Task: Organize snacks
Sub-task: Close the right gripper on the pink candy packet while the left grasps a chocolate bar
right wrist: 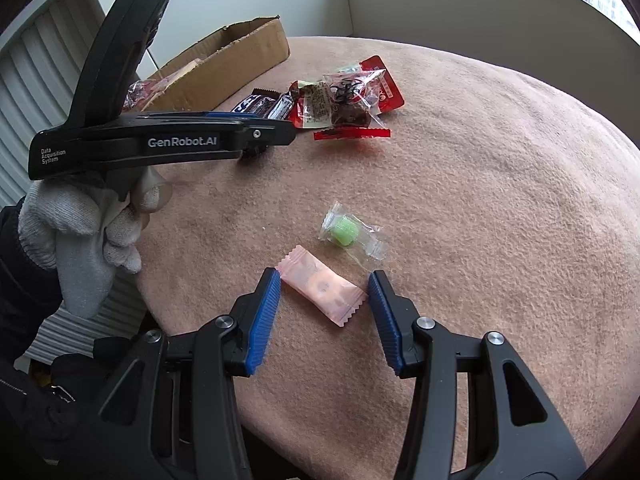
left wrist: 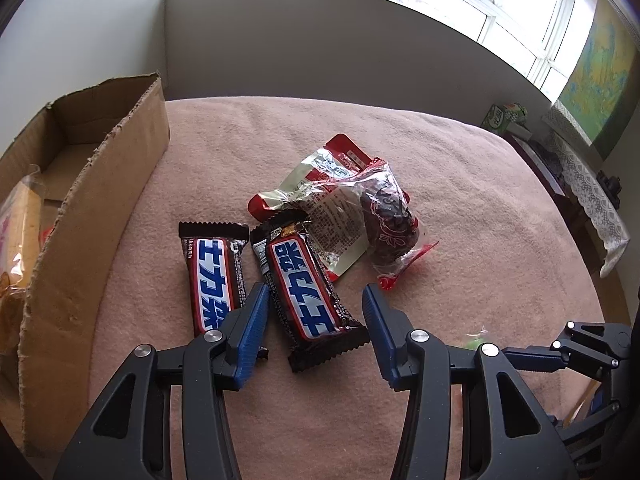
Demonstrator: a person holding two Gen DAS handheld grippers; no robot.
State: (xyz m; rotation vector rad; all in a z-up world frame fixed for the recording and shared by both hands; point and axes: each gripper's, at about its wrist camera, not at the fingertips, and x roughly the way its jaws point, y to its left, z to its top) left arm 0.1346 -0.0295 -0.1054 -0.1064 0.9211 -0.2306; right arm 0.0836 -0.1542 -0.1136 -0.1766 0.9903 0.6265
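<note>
Two dark chocolate bars lie side by side on the pink blanket [left wrist: 460, 184]. My left gripper [left wrist: 312, 312] hovers open over the right bar [left wrist: 310, 292], its blue pads [left wrist: 252, 332] apart on either side of the wrapper. The left bar [left wrist: 214, 276] runs partly under the left finger. Behind them lies a red and clear packet of dark dried fruit [left wrist: 352, 208]. In the right wrist view my right gripper [right wrist: 322, 304] stands open around a pink wrapped candy [right wrist: 324, 290], pads not touching it. A green candy in clear wrap [right wrist: 344, 232] lies just beyond.
An open cardboard box [left wrist: 92, 208] with packets inside stands at the blanket's left edge. The person's white-gloved hand [right wrist: 80, 236] holds the left gripper's handle. A wall and window run behind; a lace-covered shelf [left wrist: 588, 192] stands off to the right.
</note>
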